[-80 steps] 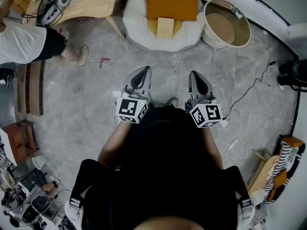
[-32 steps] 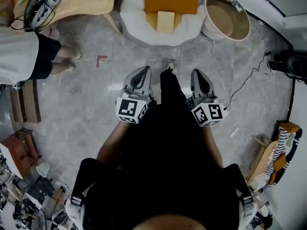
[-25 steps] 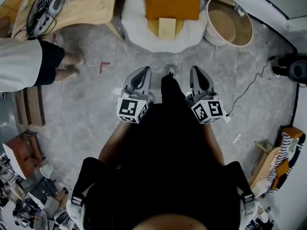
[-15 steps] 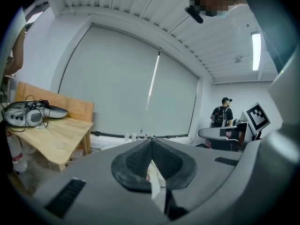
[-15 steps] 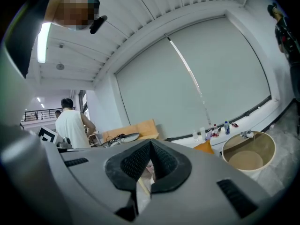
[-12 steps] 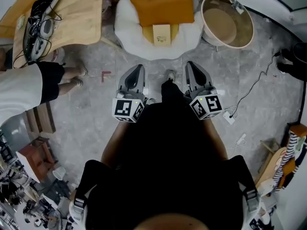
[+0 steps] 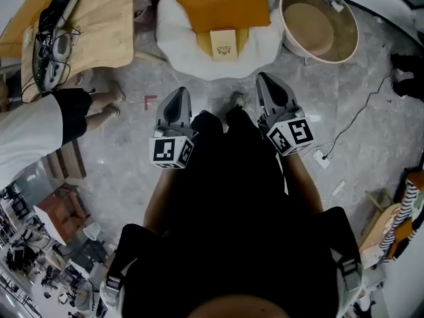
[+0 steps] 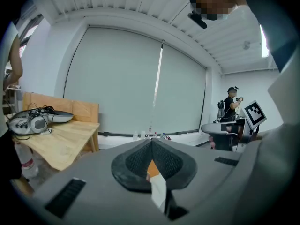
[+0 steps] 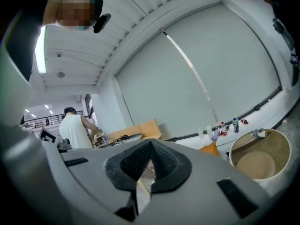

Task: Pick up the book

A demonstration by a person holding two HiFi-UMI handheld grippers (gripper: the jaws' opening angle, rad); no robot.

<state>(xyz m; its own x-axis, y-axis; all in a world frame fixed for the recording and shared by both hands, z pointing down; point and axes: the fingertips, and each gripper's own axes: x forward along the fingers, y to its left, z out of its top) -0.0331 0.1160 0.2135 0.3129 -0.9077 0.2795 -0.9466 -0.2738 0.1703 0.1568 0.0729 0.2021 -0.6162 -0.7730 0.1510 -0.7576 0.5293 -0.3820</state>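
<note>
Book: The small pale book (image 7: 224, 43) is lying flat in the middle of the white round seat (image 7: 173, 26), right at the near edge of the orange cushion (image 7: 225, 4).
Left tongs: The left tongs (image 7: 177, 94) are hanging in the air over the grey floor (image 7: 126, 158), well apart from the book. Their dark pads (image 8: 136, 161) are pressing together at the tip and are holding nothing.
Right tongs: The right tongs (image 7: 264, 78) are hanging beside them, a bit nearer to the seat. Their pads (image 9: 133, 163) are squeezing together too, with nothing in them.
Aim: Both tongs are pointing toward the seat.
Tub: A round wooden tub (image 7: 319, 24) is standing just to the right of the seat.
Table: A wooden table (image 7: 106, 18) is standing to the left of the seat, and cables (image 7: 50, 35) are lying on it.
Person: A person in a white top (image 7: 26, 138) is standing on the floor at the left.
</note>
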